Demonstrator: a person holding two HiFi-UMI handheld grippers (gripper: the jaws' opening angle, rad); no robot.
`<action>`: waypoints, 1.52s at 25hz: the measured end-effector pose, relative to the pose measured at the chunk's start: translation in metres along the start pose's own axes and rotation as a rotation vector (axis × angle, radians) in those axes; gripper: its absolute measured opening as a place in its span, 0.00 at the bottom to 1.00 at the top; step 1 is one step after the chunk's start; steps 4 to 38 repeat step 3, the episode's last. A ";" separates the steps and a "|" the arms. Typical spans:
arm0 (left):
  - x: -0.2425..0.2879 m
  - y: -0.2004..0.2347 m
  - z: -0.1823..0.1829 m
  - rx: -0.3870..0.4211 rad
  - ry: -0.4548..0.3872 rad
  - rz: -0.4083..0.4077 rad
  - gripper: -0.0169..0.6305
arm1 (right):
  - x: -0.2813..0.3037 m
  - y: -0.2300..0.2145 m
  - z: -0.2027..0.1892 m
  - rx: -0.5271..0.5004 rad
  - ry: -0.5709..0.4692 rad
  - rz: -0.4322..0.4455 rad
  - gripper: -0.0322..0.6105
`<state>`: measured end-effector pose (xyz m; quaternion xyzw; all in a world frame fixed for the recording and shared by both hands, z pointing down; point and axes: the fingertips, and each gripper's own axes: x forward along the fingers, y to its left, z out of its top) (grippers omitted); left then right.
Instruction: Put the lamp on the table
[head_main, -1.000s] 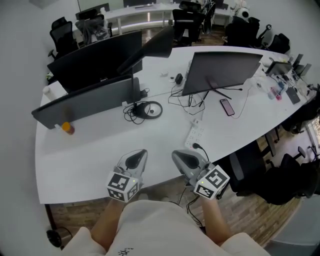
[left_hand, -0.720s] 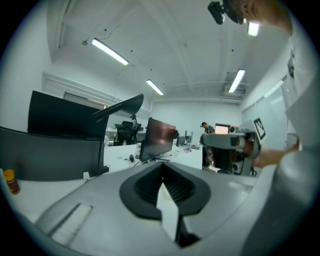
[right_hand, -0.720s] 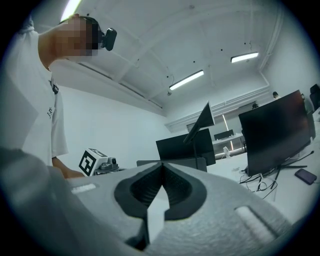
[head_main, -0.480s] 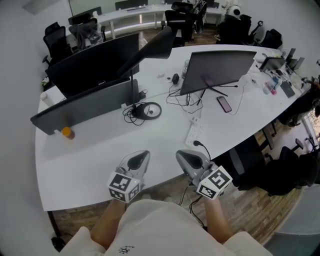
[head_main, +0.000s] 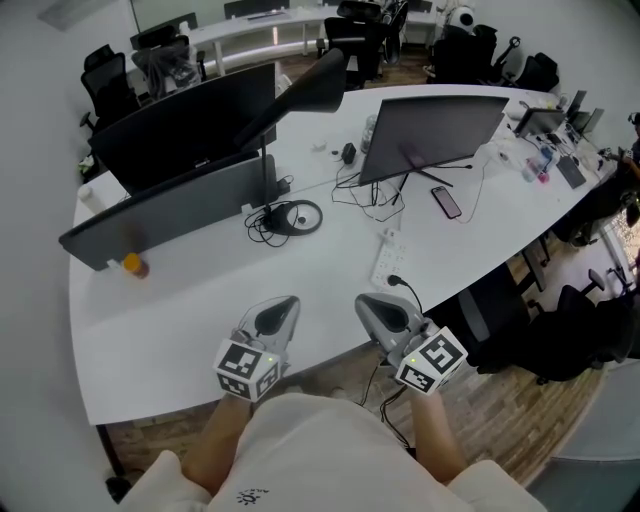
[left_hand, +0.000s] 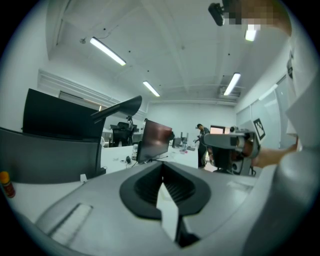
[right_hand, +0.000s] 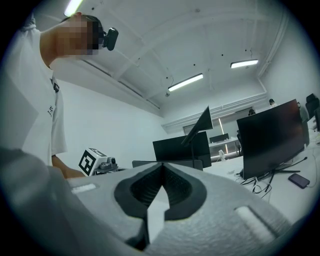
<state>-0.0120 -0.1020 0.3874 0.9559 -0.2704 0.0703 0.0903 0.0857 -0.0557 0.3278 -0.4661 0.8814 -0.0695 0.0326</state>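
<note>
1. the left gripper (head_main: 277, 310) is held low in front of the person, over the near edge of the white table (head_main: 180, 320); its own view shows both jaws pressed together with nothing between them
2. the right gripper (head_main: 374, 306) sits just beside it at the same edge, apart from it; its jaws are also closed tight and empty
3. both grippers point out across the table toward the screens, and neither touches anything on it
4. the lamp (head_main: 305, 88), black with a long slanted head, is on the table well beyond the grippers; its head rises between the large dark monitor (head_main: 190, 120) on the left and the tilted monitor (head_main: 435, 125) on the right
5. the lamp's thin pole comes down beside the end of a grey screen back (head_main: 165, 205); a dark ring with cables (head_main: 298, 217) lies at its foot, but whether that ring is the lamp's base cannot be told
6. a white power strip (head_main: 388, 265) lies between the lamp and the right gripper, with a black cable plugged in at its near end
7. a phone (head_main: 446, 202) lies near the right monitor's stand, and a small orange bottle (head_main: 135, 265) stands at the table's left side, just in front of the grey screen back
</note>
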 end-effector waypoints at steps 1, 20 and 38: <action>0.000 0.001 0.000 0.000 -0.001 0.000 0.01 | 0.000 0.000 0.000 -0.002 -0.001 -0.004 0.05; -0.001 0.004 0.000 -0.001 -0.002 0.000 0.01 | 0.001 0.000 0.000 -0.005 -0.002 -0.011 0.05; -0.001 0.004 0.000 -0.001 -0.002 0.000 0.01 | 0.001 0.000 0.000 -0.005 -0.002 -0.011 0.05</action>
